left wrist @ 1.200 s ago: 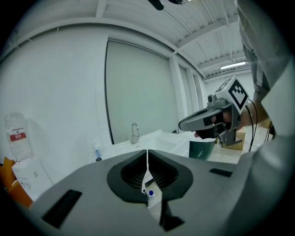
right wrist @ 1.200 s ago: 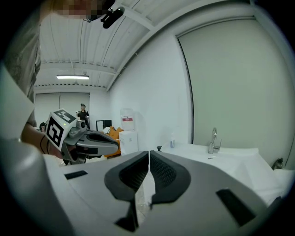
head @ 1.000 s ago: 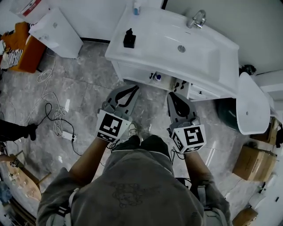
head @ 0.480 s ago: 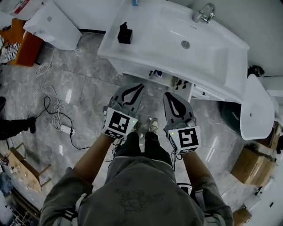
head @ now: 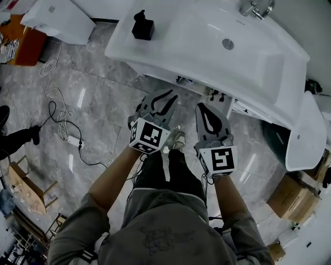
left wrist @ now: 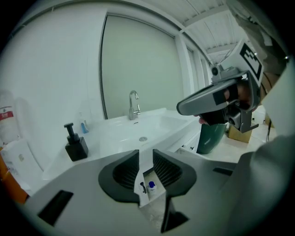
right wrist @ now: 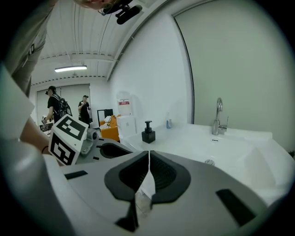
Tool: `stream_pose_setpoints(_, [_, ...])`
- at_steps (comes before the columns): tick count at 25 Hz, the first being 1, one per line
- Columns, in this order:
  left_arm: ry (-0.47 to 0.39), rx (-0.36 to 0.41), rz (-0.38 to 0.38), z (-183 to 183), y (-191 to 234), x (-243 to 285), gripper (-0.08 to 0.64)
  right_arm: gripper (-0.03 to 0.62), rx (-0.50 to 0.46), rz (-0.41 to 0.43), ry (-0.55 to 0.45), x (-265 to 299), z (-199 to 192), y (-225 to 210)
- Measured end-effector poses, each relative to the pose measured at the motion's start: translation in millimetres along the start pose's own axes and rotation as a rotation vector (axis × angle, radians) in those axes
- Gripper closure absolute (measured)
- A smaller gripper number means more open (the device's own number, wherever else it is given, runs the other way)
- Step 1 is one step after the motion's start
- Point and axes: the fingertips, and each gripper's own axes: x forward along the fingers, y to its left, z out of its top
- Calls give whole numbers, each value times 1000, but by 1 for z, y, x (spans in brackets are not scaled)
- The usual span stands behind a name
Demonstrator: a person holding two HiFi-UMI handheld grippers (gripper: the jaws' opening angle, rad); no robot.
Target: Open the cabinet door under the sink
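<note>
Faced cabinet door (head: 239,108) under white sink (head: 207,49) at twelve o'clock; stood on grey marbled floor (head: 103,98), cables (head: 59,116) at nine. Was parting left gripper (head: 165,94) jaws, nothing between; held right gripper (head: 205,106) clenched, empty.

This looks like a bathroom corner built inside a big workshop hall. A wide white ceramic washbasin (head: 207,52) with a chrome tap (head: 255,7) and a black square soap dispenser (head: 143,27) stands on a grey marble-pattern tile floor (head: 98,93). Loose white cables (head: 54,111) and a white power strip (head: 73,141) lie on the tiles, and brown cardboard boxes (head: 292,195) stand near. The right gripper view shows a long strip lamp (right wrist: 70,69) on a high ribbed ceiling, and standing people (right wrist: 56,108) far behind.
</note>
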Motion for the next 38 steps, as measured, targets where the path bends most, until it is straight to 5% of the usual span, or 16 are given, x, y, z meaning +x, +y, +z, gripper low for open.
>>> stream_pose_setpoints(8, [76, -51, 6, -70, 8, 67, 430, 561, 18, 60, 32, 29, -52, -2])
stream_pose_setpoints(21, [223, -273, 89, -194, 9, 173, 419, 561, 59, -48, 28, 75, -122, -34])
stream_pose_setpoints(26, [253, -296, 96, -232, 13, 201, 419, 561, 91, -94, 17, 87, -145, -48])
stream_pose_setpoints(38, [177, -313, 71, -237, 8, 234, 419, 561, 170, -137, 69, 98, -191, -68])
